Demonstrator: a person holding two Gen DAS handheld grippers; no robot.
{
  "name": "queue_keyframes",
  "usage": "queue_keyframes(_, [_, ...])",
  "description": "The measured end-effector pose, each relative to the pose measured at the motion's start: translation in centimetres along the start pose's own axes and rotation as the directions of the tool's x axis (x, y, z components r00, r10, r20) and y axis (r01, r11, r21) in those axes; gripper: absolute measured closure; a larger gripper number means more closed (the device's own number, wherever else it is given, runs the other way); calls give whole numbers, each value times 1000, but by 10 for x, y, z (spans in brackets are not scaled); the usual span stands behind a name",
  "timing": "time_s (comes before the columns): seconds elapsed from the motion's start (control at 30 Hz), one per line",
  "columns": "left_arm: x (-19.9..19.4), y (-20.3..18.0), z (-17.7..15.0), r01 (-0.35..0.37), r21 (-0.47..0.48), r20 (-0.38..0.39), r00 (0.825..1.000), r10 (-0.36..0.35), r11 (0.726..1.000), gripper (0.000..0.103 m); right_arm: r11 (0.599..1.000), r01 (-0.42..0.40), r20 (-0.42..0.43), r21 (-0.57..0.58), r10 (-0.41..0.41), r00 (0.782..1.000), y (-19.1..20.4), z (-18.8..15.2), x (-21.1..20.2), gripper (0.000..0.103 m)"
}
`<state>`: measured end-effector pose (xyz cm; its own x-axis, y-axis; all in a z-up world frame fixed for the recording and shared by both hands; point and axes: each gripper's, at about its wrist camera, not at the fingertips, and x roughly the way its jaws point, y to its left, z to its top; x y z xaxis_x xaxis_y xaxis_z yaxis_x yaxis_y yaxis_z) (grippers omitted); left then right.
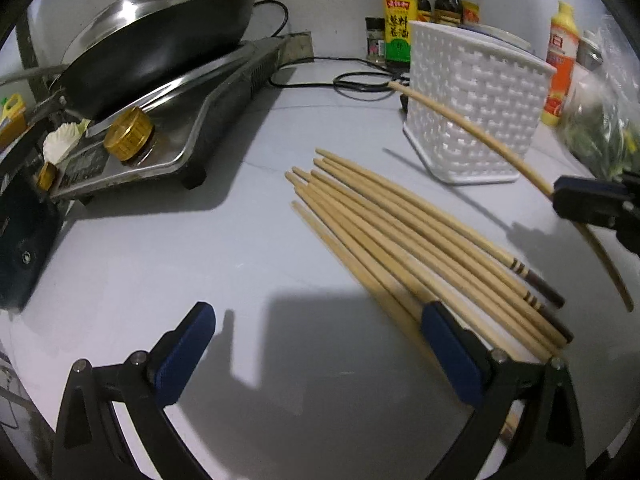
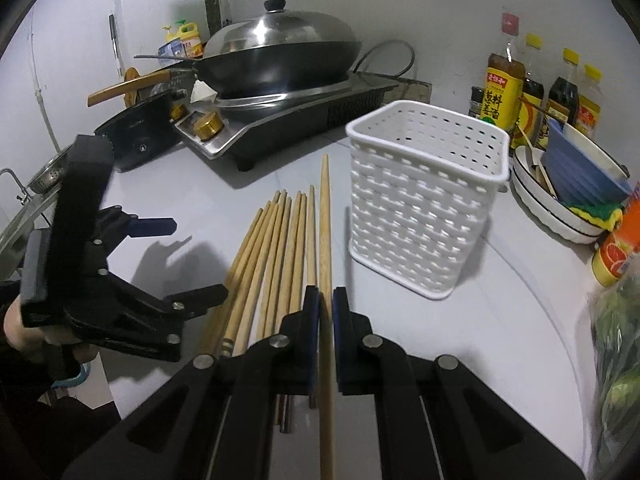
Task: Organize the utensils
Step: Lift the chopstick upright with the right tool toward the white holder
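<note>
Wooden chopstick (image 2: 325, 240) pinched in my right gripper (image 2: 326, 300) beside the white basket (image 2: 428, 200); my left gripper (image 1: 316, 340) (jaws spread) hovers over the chopstick pile (image 1: 400, 232).

Chopsticks (image 2: 276, 248) on counter (image 2: 500, 320), basket (image 2: 424, 208) right, stove (image 2: 288, 120) behind.

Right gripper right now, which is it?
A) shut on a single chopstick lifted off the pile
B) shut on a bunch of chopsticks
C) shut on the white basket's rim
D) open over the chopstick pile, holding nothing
A: the right gripper has its jaws closed on one chopstick, raised above the chopstick pile on the counter, with the white basket standing untouched beside it.
</note>
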<state>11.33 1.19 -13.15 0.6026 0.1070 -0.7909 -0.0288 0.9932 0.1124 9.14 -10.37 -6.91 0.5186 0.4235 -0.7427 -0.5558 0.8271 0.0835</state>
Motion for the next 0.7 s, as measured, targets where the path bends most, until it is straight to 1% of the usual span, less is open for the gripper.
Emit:
queue_keyframes(0.17, [2,5,-1,-51,19,-25,998,51,999,0,1000,-11,14,13,11,1000,-5,-5,-2,97])
queue_keyframes(0.3, [1,12,-5,-64,2,-41,997,64,998,0,1000,-23,25,7,23,999,-4,-5,-3,97])
queue_keyframes(0.33, [1,14,-5,-65,-6,-45,997,64,998,0,1000,-26,29,4,26,999,-4,-4,-3,97])
queue_keyframes(0.37, [2,17,-5,-51,-25,-54,997,49,998,0,1000,-29,32,1,29,999,-4,-4,-3,97])
queue_keyframes(0.43, [4,21,-5,-18,-39,-60,998,16,999,5,1000,-31,38,1,31,999,-3,-2,-5,97])
queue_keyframes(0.47, [4,21,-4,-16,-34,-60,998,14,999,6,999,-33,42,0,33,999,-2,-1,-6,97])
queue_keyframes(0.53, [3,20,-2,-2,-22,-58,998,0,1000,18,999,-34,51,-3,34,998,-1,1,-9,97])
queue_keyframes(0.57, [3,19,-1,17,-18,-59,998,-18,1000,21,999,-34,57,-4,35,998,0,2,-11,97])
queue_keyframes(0.6, [3,20,0,39,-19,-63,997,-40,999,30,999,-34,65,-6,34,997,0,3,-14,97])
queue_keyframes(0.63, [3,20,1,59,-24,-66,996,-61,998,41,999,-33,75,-5,33,997,0,4,-17,97])
queue_keyframes(0.67, [2,20,1,81,-29,-69,994,-83,996,47,1000,-32,84,-2,32,996,-1,5,-20,97])
queue_keyframes(0.7, [1,19,1,96,-30,-71,993,-98,995,60,1000,-29,94,1,28,995,-2,5,-24,97])
